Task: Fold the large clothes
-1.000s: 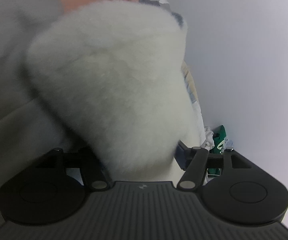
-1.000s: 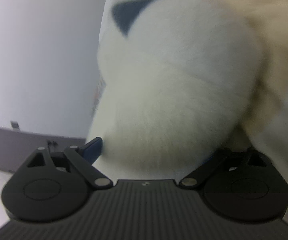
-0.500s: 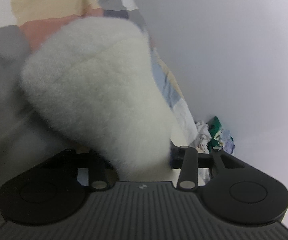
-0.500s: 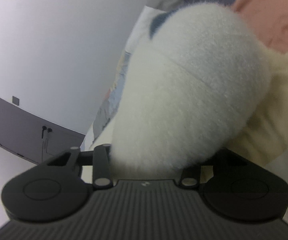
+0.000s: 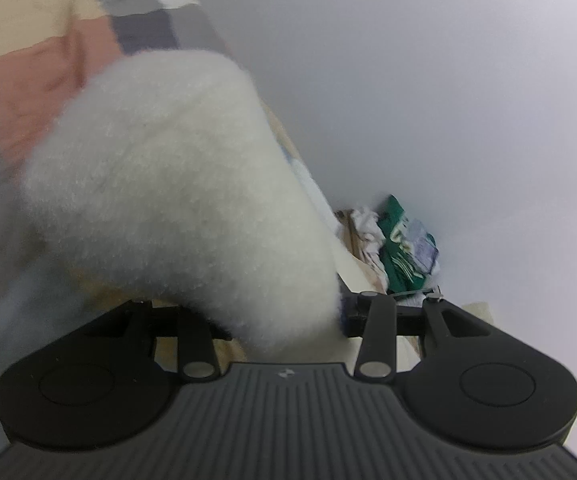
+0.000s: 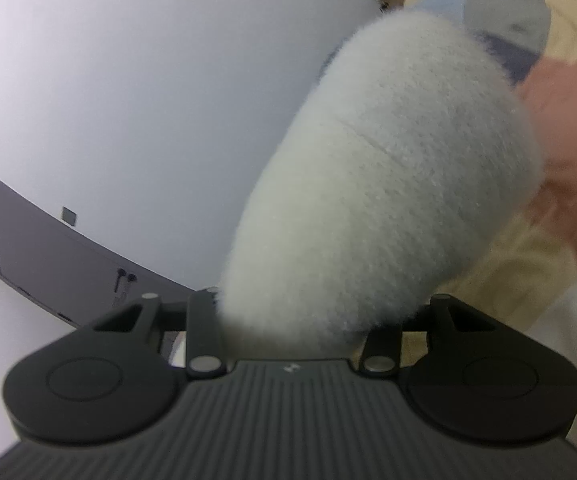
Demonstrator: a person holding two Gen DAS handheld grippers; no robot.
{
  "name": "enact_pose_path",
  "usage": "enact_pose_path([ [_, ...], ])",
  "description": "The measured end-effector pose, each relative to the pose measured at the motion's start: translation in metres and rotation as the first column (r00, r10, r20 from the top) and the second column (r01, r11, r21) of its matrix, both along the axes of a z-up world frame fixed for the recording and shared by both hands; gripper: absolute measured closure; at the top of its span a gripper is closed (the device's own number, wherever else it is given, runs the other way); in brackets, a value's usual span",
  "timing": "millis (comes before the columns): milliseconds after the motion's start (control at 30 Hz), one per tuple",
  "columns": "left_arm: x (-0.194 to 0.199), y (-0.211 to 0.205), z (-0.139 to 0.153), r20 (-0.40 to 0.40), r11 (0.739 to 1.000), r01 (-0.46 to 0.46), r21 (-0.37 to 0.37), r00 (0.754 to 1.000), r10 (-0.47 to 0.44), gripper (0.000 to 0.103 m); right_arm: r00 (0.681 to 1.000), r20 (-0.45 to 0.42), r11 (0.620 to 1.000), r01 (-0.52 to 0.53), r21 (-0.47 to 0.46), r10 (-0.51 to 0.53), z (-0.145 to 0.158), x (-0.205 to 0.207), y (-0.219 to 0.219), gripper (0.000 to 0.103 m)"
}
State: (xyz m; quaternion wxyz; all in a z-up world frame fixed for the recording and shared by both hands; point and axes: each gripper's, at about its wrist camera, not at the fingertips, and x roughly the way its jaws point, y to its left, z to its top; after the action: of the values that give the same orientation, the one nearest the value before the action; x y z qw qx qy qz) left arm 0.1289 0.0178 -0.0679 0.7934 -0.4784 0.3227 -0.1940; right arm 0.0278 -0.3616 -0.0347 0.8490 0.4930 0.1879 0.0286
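Together, both grippers clamped thick rolls of one white fleece (image 5: 176, 184): my left gripper (image 5: 276, 316) pinched a bunched wad between its jaws, and my right gripper (image 6: 292, 316) gripped a similar wad (image 6: 376, 184), each roll bulging forward past the fingers and hiding the tips. The fleece hung over a patchwork bedspread (image 5: 28, 80) of cream, salmon and grey blocks. I judged the main risk to be slippage: such lofty pile compresses unevenly, so a jerk could pull a wad free of one side and spoil the fold. A second risk was uneven tension, since I could not see the span of cloth between the two grips and it might twist or drag on the bedspread. Beyond the left gripper, a heap of clothes (image 5: 392, 240), green and white, lay against a plain wall (image 5: 428, 80). Beyond the right gripper stood a dark panel (image 6: 48, 248) low on the wall. Neither blocked the fleece.
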Motion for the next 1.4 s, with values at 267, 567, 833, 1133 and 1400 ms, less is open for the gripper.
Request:
enact_pose_path([
  [267, -0.009, -0.057, 0.056, 0.059, 0.998, 0.067, 0.005, 0.996, -0.067, 0.055, 0.997, 0.056, 0.999, 0.048, -0.004, -0.048, 0.04, -0.018, -0.036, 0.056],
  [567, 0.009, -0.149, 0.102, 0.107, 0.987, 0.159, -0.036, 0.982, -0.154, 0.055, 0.983, 0.122, 0.987, 0.144, -0.067, -0.135, 0.088, -0.048, -0.118, 0.056],
  [833, 0.055, -0.242, 0.106, 0.115, 0.969, 0.246, -0.034, 0.964, -0.24, 0.055, 0.963, 0.131, 0.966, 0.246, -0.083, -0.235, 0.084, -0.042, -0.191, 0.056],
  [1133, 0.105, -0.292, 0.027, 0.024, 0.953, 0.3, 0.036, 0.953, -0.301, 0.055, 0.962, 0.031, 0.959, 0.274, -0.069, -0.272, -0.005, -0.014, -0.244, 0.056],
  [1400, 0.107, -0.304, -0.063, -0.043, 0.931, 0.351, 0.103, 0.937, -0.348, 0.055, 0.963, -0.073, 0.966, 0.259, -0.023, -0.26, -0.105, -0.005, -0.249, 0.056],
])
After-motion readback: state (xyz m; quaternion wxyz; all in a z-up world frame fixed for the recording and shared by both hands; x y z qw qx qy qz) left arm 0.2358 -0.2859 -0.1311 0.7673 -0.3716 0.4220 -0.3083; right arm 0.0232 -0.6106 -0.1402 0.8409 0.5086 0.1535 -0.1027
